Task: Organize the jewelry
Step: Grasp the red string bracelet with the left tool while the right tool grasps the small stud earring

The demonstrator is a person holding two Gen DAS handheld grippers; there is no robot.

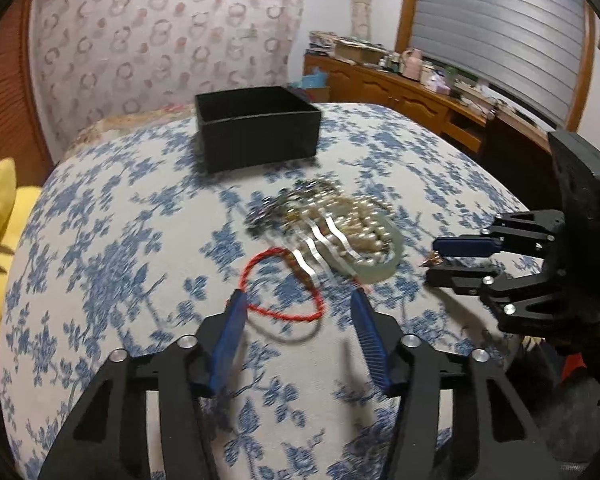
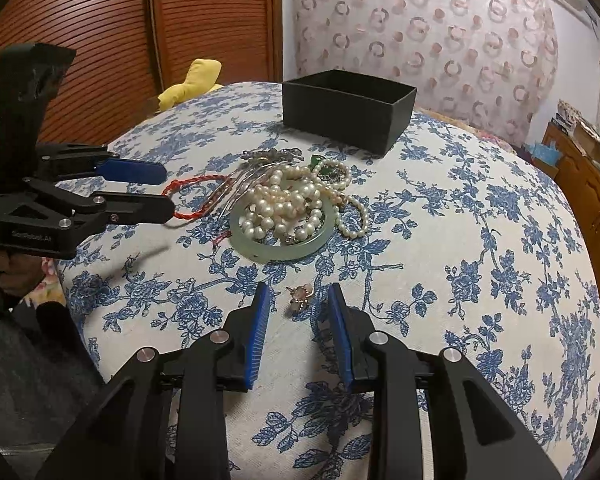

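the left gripper (image 1: pixel 296 300) stands open around the red cord bracelet (image 1: pixel 284 300), pads not pressing. to its right the right gripper (image 2: pixel 296 300) straddles a small pink earring (image 2: pixel 300 298), also open. the cord may snag the pearl pile (image 2: pixel 288 204). the black box (image 2: pixel 348 108) waits far. faint lettering, unreadable.

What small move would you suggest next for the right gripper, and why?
Probably close the right gripper on the small pink earring: it lies on the floral cloth between the open pads, apparently untouched, and the black box stands open beyond the pile.
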